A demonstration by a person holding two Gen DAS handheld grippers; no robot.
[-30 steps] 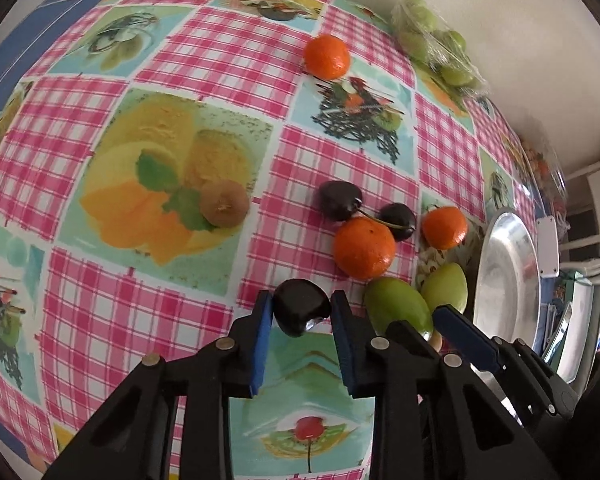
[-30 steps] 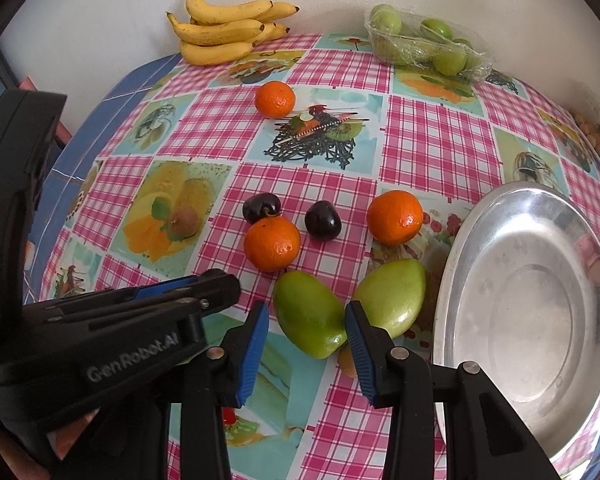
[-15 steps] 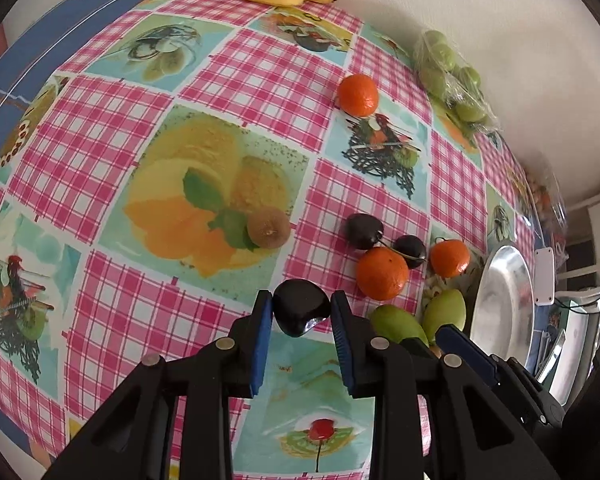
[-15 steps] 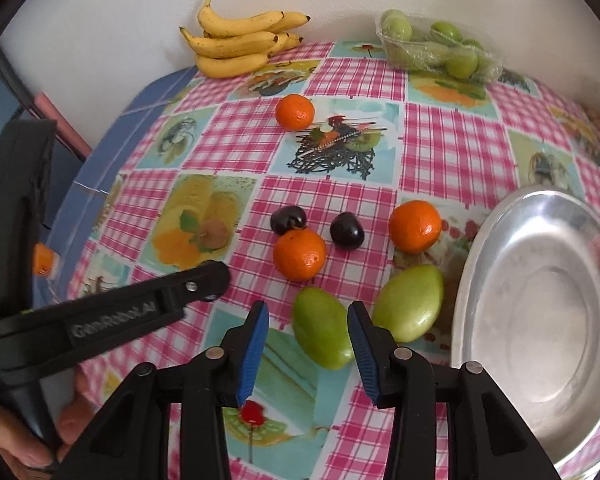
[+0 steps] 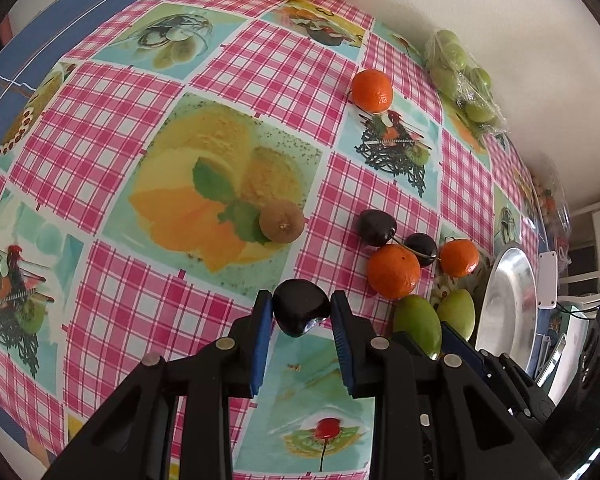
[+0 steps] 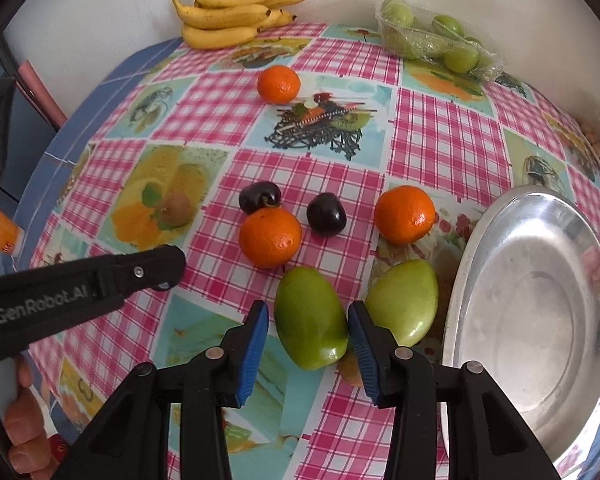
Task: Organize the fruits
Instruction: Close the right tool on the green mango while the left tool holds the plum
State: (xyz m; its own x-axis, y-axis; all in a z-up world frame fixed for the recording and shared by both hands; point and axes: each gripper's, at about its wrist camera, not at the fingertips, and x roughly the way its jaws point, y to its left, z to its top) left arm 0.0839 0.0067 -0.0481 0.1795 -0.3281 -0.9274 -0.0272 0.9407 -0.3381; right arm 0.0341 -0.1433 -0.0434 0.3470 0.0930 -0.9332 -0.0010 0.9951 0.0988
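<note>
My left gripper (image 5: 301, 313) is shut on a dark plum (image 5: 301, 312) and holds it above the tablecloth. My right gripper (image 6: 309, 320) is open, its blue pads on either side of a green mango (image 6: 311, 317) that lies on the table. A second green mango (image 6: 405, 301) lies just right of it. Two dark plums (image 6: 259, 197) (image 6: 326, 214) and two oranges (image 6: 270, 237) (image 6: 405, 214) lie beyond them. A third orange (image 6: 279, 84) sits further back. A kiwi (image 5: 281, 222) lies left of the plums. A steel plate (image 6: 532, 320) stands at the right.
A bunch of bananas (image 6: 232, 14) and a wrapped tray of green fruits (image 6: 436, 38) lie at the back by the wall. The left gripper's body (image 6: 80, 292) reaches in from the left of the right wrist view. The table edge (image 6: 44, 152) curves down at the left.
My left gripper has risen and pulled back with the plum, so the table looks further away. My right gripper stays around the green mango.
</note>
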